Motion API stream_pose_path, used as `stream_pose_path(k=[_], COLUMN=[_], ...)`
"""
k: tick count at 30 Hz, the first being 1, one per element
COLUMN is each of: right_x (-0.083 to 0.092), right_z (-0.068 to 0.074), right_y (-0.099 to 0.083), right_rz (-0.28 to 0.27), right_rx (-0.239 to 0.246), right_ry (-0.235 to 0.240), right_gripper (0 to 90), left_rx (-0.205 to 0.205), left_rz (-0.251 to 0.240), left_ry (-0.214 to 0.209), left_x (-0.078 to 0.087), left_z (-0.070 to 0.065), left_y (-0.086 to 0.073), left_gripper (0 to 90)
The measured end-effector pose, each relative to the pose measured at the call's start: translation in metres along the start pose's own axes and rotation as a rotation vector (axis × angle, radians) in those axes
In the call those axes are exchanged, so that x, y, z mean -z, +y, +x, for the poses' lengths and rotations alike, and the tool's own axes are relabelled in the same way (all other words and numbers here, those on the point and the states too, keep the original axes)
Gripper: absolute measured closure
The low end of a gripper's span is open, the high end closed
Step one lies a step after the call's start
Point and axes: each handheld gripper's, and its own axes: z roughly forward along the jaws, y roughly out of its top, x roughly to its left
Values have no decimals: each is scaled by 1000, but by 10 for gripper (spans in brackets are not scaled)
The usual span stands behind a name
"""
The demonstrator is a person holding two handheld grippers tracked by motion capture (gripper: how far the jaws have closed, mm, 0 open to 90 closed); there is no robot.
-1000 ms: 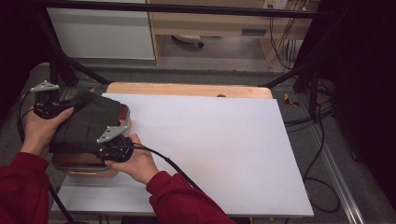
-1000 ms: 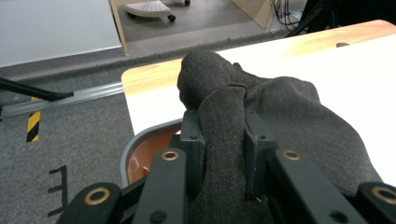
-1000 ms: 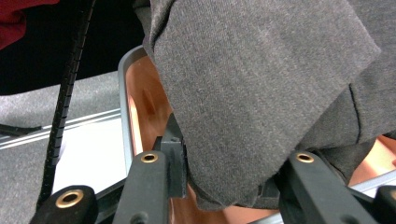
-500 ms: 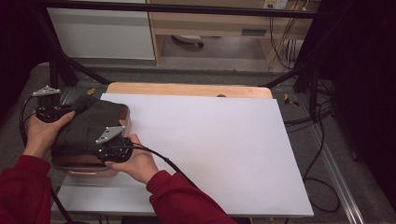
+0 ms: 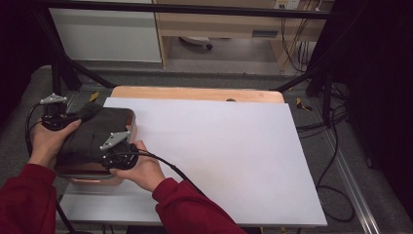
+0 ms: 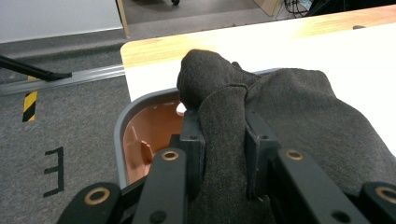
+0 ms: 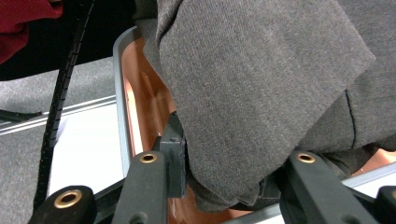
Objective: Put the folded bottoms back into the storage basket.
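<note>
While both grippers — left gripper (image 5: 73, 118) and right gripper (image 5: 108, 155) — are clamped on the dark cloth (image 5: 95, 136) draped over the copper bin (image 5: 130, 127), an uneven tug could tip that bin — or spill cloth over its rim.

Dark cloth (image 5: 92, 136) hides most of bin's (image 6: 122, 126) inside — right gripper's (image 7: 224, 182) pads too.
</note>
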Motion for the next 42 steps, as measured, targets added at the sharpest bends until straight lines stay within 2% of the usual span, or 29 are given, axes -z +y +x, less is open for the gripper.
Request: stream_pose_path(k=[14,23,27,30,32,34,36,38,39,40,42], right_x=[-2,-3,-3,-2,-2,3,9,17,21,24,30], right_z=[0,-2,-2,-2,-1,2,2,4,5,5,6], right_y=[0,0,0,0,0,1,4,7,8,9,10], right_rz=[22,27,31,31,31,28,23,1,-5,-10,-17], right_rx=[-7,-19,-19,-9,-1,8,-13,-19,-10,-3,2], right_ry=[-3,7,6,5,-6,-26,-26,-26,-33,-34,-48], right_gripper=[633,630,628,622,575,417,312,245,232,218,189], left_rx=[10,31,32,47,64,70,90,131,144,143,128], left_rz=[32,55,53,47,30,-8,-71,-140,-148,-149,-155], left_ry=[9,13,14,20,51,79,99,87,73,59,69], left_x=[-8,-12,-12,-11,-7,-3,5,12,16,18,21], left_z=[1,3,3,3,3,3,4,4,4,2,-2], left_y=[-9,-14,-14,-14,-12,-10,-7,-3,-1,3,7], left_gripper=[725,719,718,697,634,531,463,442,433,432,423])
